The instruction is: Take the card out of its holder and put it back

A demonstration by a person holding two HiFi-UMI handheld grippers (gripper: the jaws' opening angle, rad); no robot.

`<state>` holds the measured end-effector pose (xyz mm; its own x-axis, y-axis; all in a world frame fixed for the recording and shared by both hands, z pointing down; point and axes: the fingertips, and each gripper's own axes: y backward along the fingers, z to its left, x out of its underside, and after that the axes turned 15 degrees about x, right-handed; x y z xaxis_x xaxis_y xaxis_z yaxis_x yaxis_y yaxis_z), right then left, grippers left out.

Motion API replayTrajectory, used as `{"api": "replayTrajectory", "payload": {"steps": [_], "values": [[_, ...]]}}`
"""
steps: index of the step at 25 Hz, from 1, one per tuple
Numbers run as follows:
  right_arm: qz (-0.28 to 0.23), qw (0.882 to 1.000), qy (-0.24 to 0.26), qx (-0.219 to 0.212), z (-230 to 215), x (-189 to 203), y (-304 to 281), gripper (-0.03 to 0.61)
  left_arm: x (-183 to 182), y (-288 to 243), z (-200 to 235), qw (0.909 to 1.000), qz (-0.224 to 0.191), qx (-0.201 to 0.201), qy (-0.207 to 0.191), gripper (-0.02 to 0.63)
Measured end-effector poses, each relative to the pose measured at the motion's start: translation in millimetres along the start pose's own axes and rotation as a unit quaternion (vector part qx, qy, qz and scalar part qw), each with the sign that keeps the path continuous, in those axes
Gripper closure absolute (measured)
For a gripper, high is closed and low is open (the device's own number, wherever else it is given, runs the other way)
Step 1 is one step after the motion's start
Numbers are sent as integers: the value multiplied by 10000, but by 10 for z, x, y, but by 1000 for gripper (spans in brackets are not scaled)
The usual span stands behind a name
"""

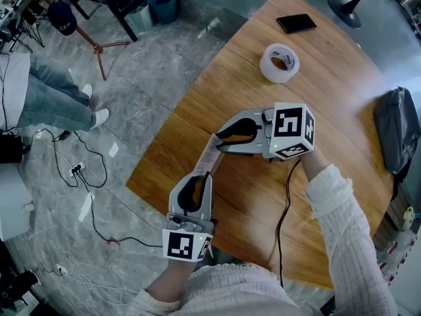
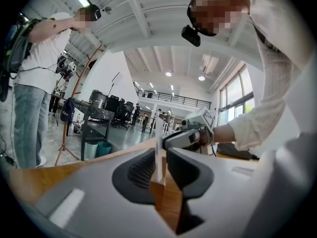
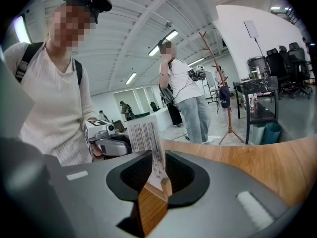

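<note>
A white card (image 1: 209,155) printed with fine lines stands on edge in a small wooden holder (image 3: 166,185) on the wooden table (image 1: 329,97). My left gripper (image 1: 200,176) comes from the near side. It is open, and the card (image 2: 159,152) shows edge-on in the gap above the holder (image 2: 158,190), untouched by the pads. My right gripper (image 1: 219,140) reaches in from the right at the card's other end, pointing slightly down. Its jaws sit round the holder's end, and the card (image 3: 146,138) rises at a slant between them. Each gripper shows in the other's view: right gripper (image 2: 185,137), left gripper (image 3: 106,143).
A roll of tape (image 1: 279,62) and a black phone (image 1: 297,23) lie farther back on the table. A black bag (image 1: 398,130) sits at the right edge. The table's left edge runs close to the grippers. A person (image 1: 52,97) stands on the floor amid cables.
</note>
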<state>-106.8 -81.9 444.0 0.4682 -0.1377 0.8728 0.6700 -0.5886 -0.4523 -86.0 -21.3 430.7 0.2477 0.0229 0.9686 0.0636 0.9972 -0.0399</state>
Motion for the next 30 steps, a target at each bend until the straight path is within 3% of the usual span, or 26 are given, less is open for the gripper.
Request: {"api": "replayTrajectory", "payload": {"steps": [9,12,17,21,24,30], "values": [[-83,9996,-63,245,21,-71,85,489,-40,84,46,9999,-55,-47,120,552],[-267,9973,-199,655,-6,-145,157,540,-78,155,46,9997,-38,-5,230,555],[-613,9840,-363,1630,37,-253,332,566,-157,236,44,9992,142,303,226,579],[-787,9572,-590,2721,203,-256,374,580,-243,335,-3,9968,231,725,235,604],[-917,9340,-1057,3288,398,-250,357,580,-330,372,-58,9904,317,1305,318,604],[-915,8645,-1720,4633,810,-232,285,580,-424,400,-188,9666,755,2424,362,604]]}}
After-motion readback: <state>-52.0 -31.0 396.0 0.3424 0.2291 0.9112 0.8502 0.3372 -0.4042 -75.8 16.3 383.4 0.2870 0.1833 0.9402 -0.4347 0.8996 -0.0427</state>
